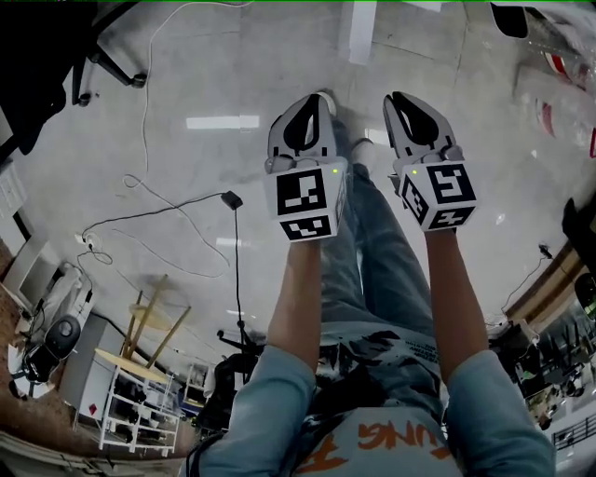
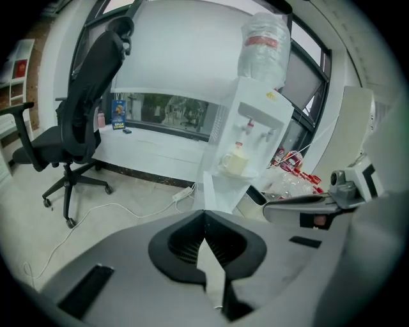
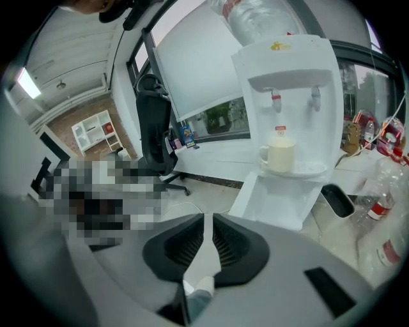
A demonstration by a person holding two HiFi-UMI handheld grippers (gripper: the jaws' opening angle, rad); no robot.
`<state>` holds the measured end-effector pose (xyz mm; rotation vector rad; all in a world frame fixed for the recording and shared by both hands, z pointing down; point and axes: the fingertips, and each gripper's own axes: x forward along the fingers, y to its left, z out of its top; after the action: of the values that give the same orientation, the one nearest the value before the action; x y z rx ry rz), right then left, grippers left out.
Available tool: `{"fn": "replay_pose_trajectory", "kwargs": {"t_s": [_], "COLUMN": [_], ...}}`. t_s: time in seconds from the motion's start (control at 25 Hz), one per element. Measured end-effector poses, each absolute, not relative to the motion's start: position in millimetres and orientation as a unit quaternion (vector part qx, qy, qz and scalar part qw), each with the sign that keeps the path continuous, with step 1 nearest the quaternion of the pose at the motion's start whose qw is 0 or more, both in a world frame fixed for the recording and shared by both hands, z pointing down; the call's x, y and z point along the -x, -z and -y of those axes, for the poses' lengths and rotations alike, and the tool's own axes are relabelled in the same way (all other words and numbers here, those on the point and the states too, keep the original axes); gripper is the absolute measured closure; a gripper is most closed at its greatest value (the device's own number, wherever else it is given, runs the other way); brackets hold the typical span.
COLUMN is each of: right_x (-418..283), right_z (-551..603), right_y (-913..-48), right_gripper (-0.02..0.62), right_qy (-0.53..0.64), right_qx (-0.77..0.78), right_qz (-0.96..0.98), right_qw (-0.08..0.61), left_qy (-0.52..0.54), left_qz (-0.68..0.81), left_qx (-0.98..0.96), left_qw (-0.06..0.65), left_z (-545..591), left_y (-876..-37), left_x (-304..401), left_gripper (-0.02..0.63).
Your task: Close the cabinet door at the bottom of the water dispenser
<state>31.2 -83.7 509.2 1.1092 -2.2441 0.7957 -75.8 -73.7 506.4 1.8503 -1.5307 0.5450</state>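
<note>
step: lining up for a push | left gripper (image 2: 204, 214), right gripper (image 3: 206, 221): both sitting closed, holding nothing | cabinet door (image 3: 252, 199): hanging open beneath water dispenser (image 3: 289, 96), well ahead | advice: pressing closed tips flat against door's free edge, swinging gently shut

Black office chair (image 2: 83, 121) on pale floor (image 2: 25, 211) — a white cable (image 2: 123, 209) trails to a power strip (image 2: 182, 193).

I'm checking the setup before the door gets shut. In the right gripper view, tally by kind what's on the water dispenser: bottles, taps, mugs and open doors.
Water bottle: 1
Taps: 2
Mug: 1
Open cabinet door: 1
Total: 5
</note>
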Motion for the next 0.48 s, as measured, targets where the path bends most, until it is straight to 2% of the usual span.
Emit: {"fn": "replay_pose_trajectory", "kwargs": {"t_s": [0.08,0.12,0.2,0.48], "right_x": [-24,-21,-17,-10], "right_z": [84,85,91,108], "right_y": [-524,-532,-548,-598], "right_gripper": [0.561,0.548,0.472,0.403], "right_qy": [-0.308,-0.318,-0.332,-0.358], "right_qx": [-0.410,-0.410,-0.412,-0.443], "right_qz": [0.820,0.816,0.808,0.770], "right_qw": [0.256,0.256,0.259,0.288], "left_qy": [-0.213,-0.215,-0.218,-0.234], "left_qz": [0.582,0.580,0.573,0.541], "left_qx": [-0.708,-0.709,-0.713,-0.723], "left_qw": [0.338,0.339,0.341,0.360], "left_z": [75,76,82,87], "left_y": [-518,-523,-532,-559], "left_x": [81,83,84,87], "left_gripper": [0.598,0.598,0.598,0.598]}}
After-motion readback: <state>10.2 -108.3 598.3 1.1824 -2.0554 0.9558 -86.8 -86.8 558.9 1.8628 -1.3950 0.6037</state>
